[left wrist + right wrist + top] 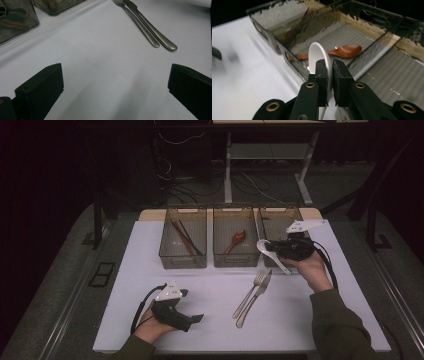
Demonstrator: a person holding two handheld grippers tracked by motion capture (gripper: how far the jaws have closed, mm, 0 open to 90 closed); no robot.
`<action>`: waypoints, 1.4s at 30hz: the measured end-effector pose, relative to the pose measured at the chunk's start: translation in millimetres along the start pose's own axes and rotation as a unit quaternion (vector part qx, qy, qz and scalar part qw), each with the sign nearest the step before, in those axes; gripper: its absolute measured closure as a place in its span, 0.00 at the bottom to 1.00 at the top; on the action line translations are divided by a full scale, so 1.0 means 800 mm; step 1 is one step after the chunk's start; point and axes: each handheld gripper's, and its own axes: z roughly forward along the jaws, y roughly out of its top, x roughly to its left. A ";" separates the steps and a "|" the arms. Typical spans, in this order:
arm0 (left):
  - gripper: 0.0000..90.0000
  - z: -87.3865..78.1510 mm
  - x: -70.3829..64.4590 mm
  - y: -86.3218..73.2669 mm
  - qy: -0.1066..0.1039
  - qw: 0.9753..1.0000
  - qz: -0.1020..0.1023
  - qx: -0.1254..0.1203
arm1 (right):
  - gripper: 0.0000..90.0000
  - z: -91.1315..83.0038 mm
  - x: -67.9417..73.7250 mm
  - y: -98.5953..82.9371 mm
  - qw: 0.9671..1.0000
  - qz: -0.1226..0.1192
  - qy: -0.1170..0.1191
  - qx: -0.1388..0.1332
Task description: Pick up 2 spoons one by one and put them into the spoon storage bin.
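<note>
My right gripper [271,248] is shut on a white spoon [263,247], held above the gap between the middle bin [236,262] and the right bin [278,218]. In the right gripper view the spoon's bowl [319,55] rises between the closed jaws of the right gripper [330,65]. A brown spoon [345,50] lies in the middle bin behind it. A fork [248,291] and a knife [256,298] lie side by side on the white mat. My left gripper [192,306] rests near the front left with its jaws wide apart and nothing between them; the left gripper [116,75] faces the fork [142,26] and knife [156,32] handles.
The left bin [183,260] holds dark chopsticks [186,239]. The white mat [310,320] covers the table top. Behind the table stand desk legs [228,170] and loose cables on the floor. A person's sleeve [335,320] comes in at the lower right.
</note>
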 end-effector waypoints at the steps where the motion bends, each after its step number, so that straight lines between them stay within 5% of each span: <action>1: 0.00 0.000 0.000 0.000 0.000 1.000 0.000 0.000 | 0.92 0.004 0.000 0.003 1.000 -0.001 0.000 0.001; 26: 0.00 0.002 -0.002 0.000 -0.008 1.000 0.002 -0.003 | 0.92 0.111 -0.002 0.093 0.999 -0.024 -0.013 0.036; 34: 0.00 0.002 -0.003 0.000 -0.010 1.000 0.002 -0.003 | 0.92 0.143 -0.002 0.081 0.997 -0.021 -0.021 0.068; 42: 0.00 0.002 -0.003 0.000 -0.010 1.000 0.006 0.000 | 0.91 0.149 0.002 0.069 0.995 -0.030 -0.015 0.093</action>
